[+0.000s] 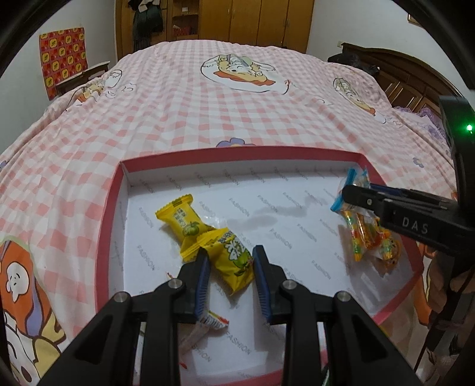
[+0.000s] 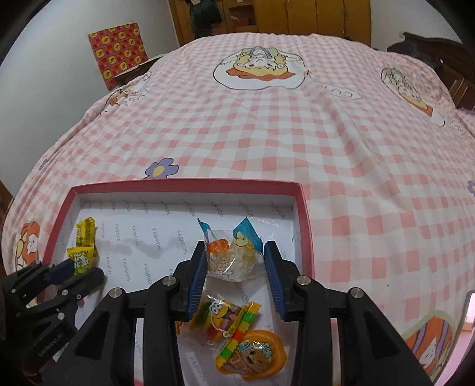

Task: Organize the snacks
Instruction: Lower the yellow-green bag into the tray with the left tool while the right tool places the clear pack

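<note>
A shallow pink-rimmed box (image 1: 109, 207) with a white "FASHION" lining lies on the bed; it also shows in the right wrist view (image 2: 305, 225). Two yellow snack packets lie at its left: one (image 1: 181, 221) farther in, one (image 1: 231, 261) between the fingers of my open left gripper (image 1: 229, 255), which does not press it. My right gripper (image 2: 234, 252) is open around clear blue-trimmed candy packets (image 2: 231, 258). Colourful gummy packets (image 2: 228, 317) and an orange one (image 2: 255, 356) lie below it. The right gripper (image 1: 347, 194) shows at the box's right side in the left wrist view.
The pink checked bedspread (image 1: 207, 118) with cartoon prints covers the bed. A small white-and-red wrapper (image 1: 207, 323) lies under my left gripper. A wooden wardrobe (image 1: 237, 20) stands behind, a dark headboard (image 1: 400, 77) at right, a red patterned box (image 2: 121, 50) at left.
</note>
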### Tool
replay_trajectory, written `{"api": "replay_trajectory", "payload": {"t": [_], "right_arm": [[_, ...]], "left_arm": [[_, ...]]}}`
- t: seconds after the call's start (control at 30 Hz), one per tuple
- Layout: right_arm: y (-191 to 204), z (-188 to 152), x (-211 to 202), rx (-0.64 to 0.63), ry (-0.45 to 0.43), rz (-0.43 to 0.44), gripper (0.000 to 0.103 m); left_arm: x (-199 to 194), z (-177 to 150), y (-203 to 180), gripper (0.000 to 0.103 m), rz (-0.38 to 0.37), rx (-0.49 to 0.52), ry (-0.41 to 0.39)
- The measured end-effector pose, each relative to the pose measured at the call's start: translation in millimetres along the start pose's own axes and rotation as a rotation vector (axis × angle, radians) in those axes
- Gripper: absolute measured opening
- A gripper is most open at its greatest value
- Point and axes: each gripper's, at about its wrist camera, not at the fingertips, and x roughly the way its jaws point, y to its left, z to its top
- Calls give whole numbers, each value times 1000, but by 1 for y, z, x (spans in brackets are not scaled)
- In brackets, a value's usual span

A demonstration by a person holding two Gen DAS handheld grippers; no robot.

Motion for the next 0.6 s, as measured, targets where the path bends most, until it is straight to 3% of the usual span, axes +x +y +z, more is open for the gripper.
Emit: {"api": "replay_trajectory", "payload": {"t": [0.3,0.6], "right_arm": [[-2,-1,2,20,-17,6,40],[-1,-3,-6,27,-47,15,53]], "left_arm": [[3,3,3,30,-3,-16,-11],[-7,2,5,51,-16,-44,-13]]}}
